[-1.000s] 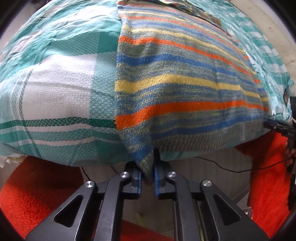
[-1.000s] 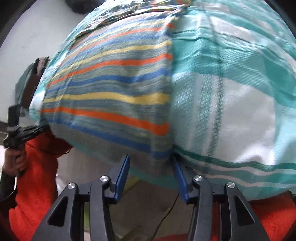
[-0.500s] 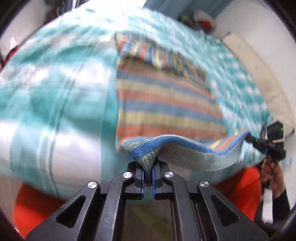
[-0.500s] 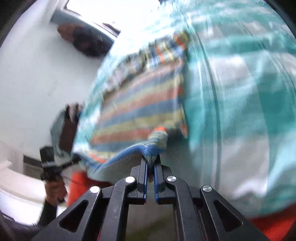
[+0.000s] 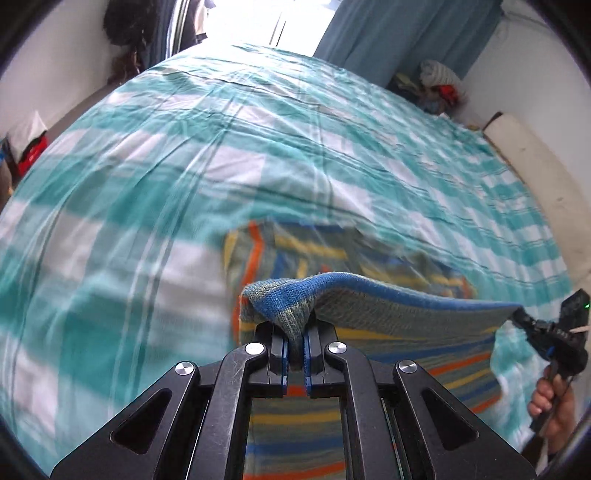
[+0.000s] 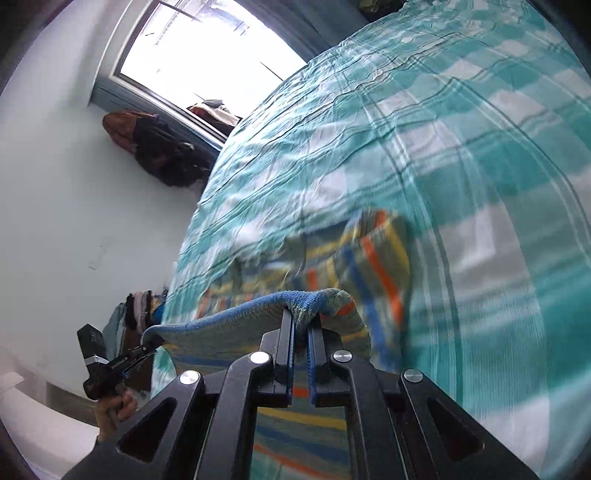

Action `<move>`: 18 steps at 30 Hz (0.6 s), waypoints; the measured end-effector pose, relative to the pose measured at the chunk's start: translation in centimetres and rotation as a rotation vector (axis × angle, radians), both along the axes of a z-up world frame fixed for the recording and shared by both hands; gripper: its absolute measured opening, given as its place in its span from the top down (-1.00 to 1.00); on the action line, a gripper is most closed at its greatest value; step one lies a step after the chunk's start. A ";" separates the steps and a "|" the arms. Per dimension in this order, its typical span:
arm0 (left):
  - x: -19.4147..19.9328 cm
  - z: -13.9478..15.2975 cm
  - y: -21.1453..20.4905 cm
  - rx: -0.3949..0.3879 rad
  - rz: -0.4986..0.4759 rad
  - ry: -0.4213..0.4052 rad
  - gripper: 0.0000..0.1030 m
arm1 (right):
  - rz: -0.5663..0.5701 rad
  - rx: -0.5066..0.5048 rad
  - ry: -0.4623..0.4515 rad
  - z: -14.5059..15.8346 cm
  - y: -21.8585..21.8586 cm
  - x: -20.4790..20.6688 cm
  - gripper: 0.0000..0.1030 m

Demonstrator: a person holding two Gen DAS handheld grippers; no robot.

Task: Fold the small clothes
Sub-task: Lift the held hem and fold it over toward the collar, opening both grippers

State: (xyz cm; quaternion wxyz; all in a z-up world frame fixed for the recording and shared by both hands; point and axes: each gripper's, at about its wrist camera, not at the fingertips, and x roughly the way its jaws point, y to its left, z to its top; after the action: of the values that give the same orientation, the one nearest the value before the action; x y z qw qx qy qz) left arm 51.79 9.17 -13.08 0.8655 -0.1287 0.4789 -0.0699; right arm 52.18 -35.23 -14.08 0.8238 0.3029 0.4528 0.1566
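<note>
A striped knit garment (image 5: 369, 306) in blue, orange, yellow and grey lies on a teal-and-white checked bed sheet (image 5: 221, 155). My left gripper (image 5: 294, 341) is shut on its near left corner and my right gripper (image 6: 301, 338) is shut on its near right corner (image 6: 325, 302). The near hem is lifted off the bed and stretched between them, over the rest of the garment (image 6: 376, 251). Each view shows the other gripper at the hem's far end: the right one (image 5: 546, 332) and the left one (image 6: 110, 365).
The bed sheet (image 6: 461, 129) fills most of both views. A window (image 6: 207, 55) and a hanging dark jacket (image 6: 155, 147) are on the wall beyond. A pile of clothes (image 5: 436, 85) sits in the far corner by blue curtains (image 5: 388, 33).
The right gripper closed on the corner. Both grippers then raised the near hem off the bed edge and carried it up and forward over the garment.
</note>
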 end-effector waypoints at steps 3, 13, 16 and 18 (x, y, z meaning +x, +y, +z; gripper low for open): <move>3.0 -1.5 -0.5 0.050 0.005 0.008 0.93 | -0.014 -0.050 0.004 -1.9 0.2 4.2 0.89; 6.6 -4.0 1.0 0.098 0.146 0.039 -0.36 | -0.129 -0.147 0.016 -4.9 -1.5 7.0 0.36; 2.3 -1.7 2.0 0.103 0.130 -0.023 -0.37 | -0.050 -0.245 -0.038 -2.3 -0.6 4.9 0.36; -0.4 -0.8 1.8 0.084 0.088 -0.058 -0.41 | 0.063 -0.261 -0.075 -1.0 1.1 2.8 0.36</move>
State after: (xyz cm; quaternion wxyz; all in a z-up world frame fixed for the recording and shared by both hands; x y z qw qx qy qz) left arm 51.35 10.95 -13.84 0.8860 -0.1110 0.4499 -0.0156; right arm 54.99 -34.12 -15.04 0.8671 0.1730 0.4477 0.1334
